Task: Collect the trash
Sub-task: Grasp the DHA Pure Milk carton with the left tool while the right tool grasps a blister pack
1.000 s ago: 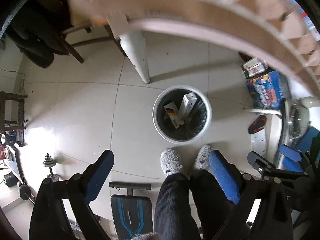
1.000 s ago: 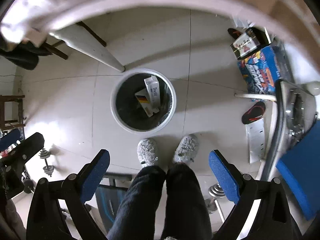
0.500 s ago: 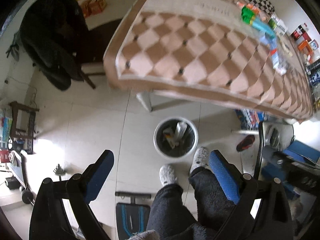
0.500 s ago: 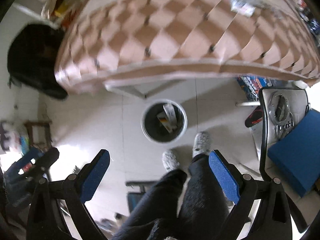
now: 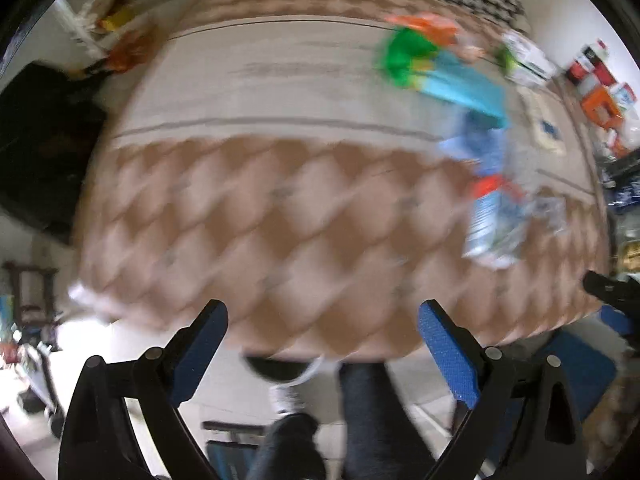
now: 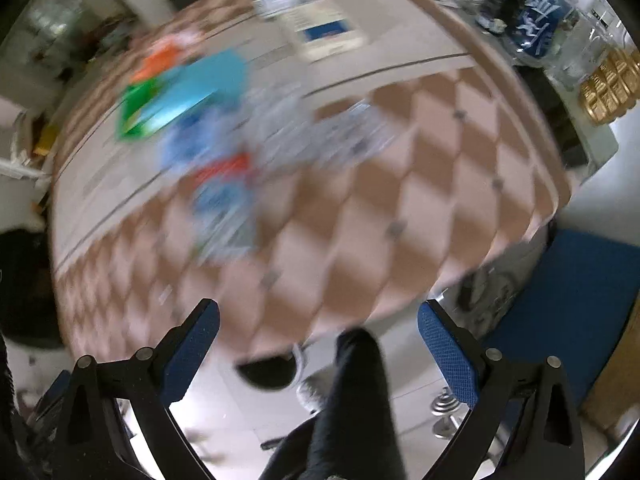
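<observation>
Both views are motion-blurred. A table with a brown and cream checked cloth (image 5: 280, 240) (image 6: 400, 208) fills them. Trash lies on it: a green wrapper (image 5: 400, 58) (image 6: 138, 108), a cyan packet (image 5: 464, 84) (image 6: 200, 84), a blue and white wrapper with red (image 5: 494, 216) (image 6: 224, 200), and crumpled clear plastic (image 6: 320, 132). The white bin (image 5: 282, 368) (image 6: 268, 372) peeks out under the table edge. My left gripper (image 5: 322, 344) is open and empty above the near edge. My right gripper (image 6: 318, 340) is open and empty too.
The person's dark-trousered legs (image 5: 360, 412) (image 6: 352, 400) stand below. A blue chair (image 6: 568, 300) is at the right. Bottles and a gold box (image 6: 608, 84) sit at the table's far right. A white box (image 6: 316, 28) lies at the back. A dumbbell (image 6: 444, 412) is on the floor.
Both grippers have swung up from over the bin on the floor to face the tabletop. The bin has slid almost out of view under the table edge. Both stay open and empty.
</observation>
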`<control>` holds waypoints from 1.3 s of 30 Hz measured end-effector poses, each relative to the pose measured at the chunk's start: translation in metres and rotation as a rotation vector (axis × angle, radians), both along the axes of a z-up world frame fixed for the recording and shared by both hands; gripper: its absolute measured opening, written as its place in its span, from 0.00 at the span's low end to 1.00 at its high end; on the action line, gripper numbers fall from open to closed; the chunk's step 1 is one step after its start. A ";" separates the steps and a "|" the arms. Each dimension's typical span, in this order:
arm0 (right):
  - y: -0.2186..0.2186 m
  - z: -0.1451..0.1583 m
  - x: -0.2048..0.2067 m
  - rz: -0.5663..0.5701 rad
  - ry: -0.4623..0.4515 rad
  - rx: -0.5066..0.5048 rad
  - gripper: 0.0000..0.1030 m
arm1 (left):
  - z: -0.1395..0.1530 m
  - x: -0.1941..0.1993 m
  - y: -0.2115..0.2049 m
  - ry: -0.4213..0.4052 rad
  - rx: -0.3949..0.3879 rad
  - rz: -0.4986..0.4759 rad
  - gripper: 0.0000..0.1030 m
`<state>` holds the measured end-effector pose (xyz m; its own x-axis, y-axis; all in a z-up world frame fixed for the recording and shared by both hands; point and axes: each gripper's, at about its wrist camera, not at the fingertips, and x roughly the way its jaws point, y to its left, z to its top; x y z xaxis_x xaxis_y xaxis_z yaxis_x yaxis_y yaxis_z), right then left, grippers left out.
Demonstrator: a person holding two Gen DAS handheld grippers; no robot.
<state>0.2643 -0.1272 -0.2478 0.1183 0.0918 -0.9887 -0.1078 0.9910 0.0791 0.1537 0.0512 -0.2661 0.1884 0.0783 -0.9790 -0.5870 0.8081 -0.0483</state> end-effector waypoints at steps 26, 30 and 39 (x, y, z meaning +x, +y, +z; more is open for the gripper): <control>0.042 -0.085 0.137 0.244 0.110 -0.069 0.93 | -0.088 0.132 -0.021 0.172 -0.021 -0.082 0.45; 0.052 -0.081 0.134 0.253 0.088 -0.098 0.78 | -0.087 0.144 -0.021 0.173 -0.004 -0.088 0.45; 0.057 -0.077 0.127 0.258 0.108 -0.054 0.96 | -0.082 0.134 -0.025 0.172 -0.020 -0.074 0.45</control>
<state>0.3909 -0.0699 -0.3246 -0.0082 0.0525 -0.9986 -0.3510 0.9349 0.0520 0.2879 0.0266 -0.3483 0.0228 0.0503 -0.9985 -0.5268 0.8494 0.0308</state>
